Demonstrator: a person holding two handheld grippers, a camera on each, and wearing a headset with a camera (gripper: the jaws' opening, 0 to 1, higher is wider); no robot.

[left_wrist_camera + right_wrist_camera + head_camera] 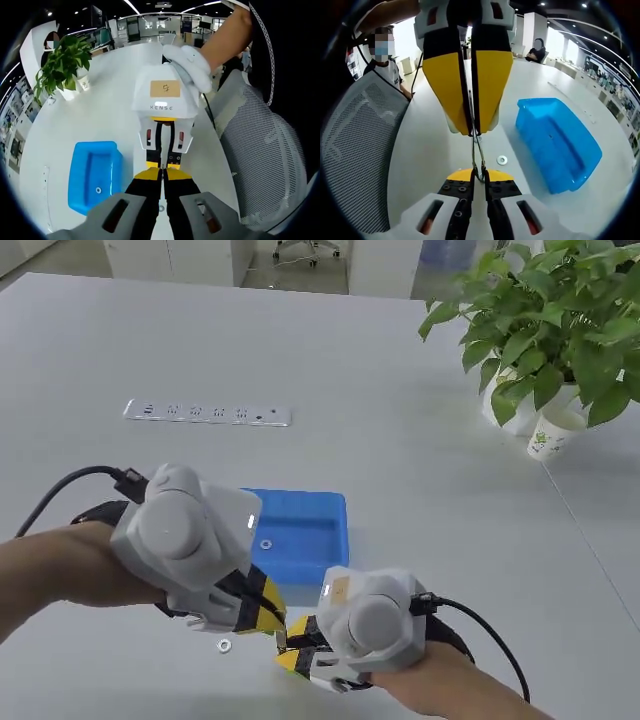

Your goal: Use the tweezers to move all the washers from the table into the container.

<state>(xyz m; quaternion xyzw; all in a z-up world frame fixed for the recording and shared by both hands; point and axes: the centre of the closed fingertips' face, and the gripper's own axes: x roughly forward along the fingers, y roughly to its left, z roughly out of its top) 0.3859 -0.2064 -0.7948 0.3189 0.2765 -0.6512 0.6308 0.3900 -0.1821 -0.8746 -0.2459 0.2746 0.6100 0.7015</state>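
Observation:
A blue container [300, 512] sits mid-table with one washer [265, 544] lying inside it. Another washer [224, 645] rests on the table near the front edge, below my left gripper [272, 612]. My right gripper [290, 652] faces the left one tip to tip. Thin metal tweezers [474, 140] run between the two; my right gripper [479, 176] is shut on one end and my left gripper [161, 172] is shut on the other. In the right gripper view the loose washer [502, 160] lies just right of the tweezers, with the container [557, 142] beyond it.
A white power strip [207, 413] lies behind the container. A potted plant [550, 320] and a paper cup [545, 438] stand at the back right. A white mesh chair [360, 135] stands at the table's near edge, with a person [385, 55] behind it.

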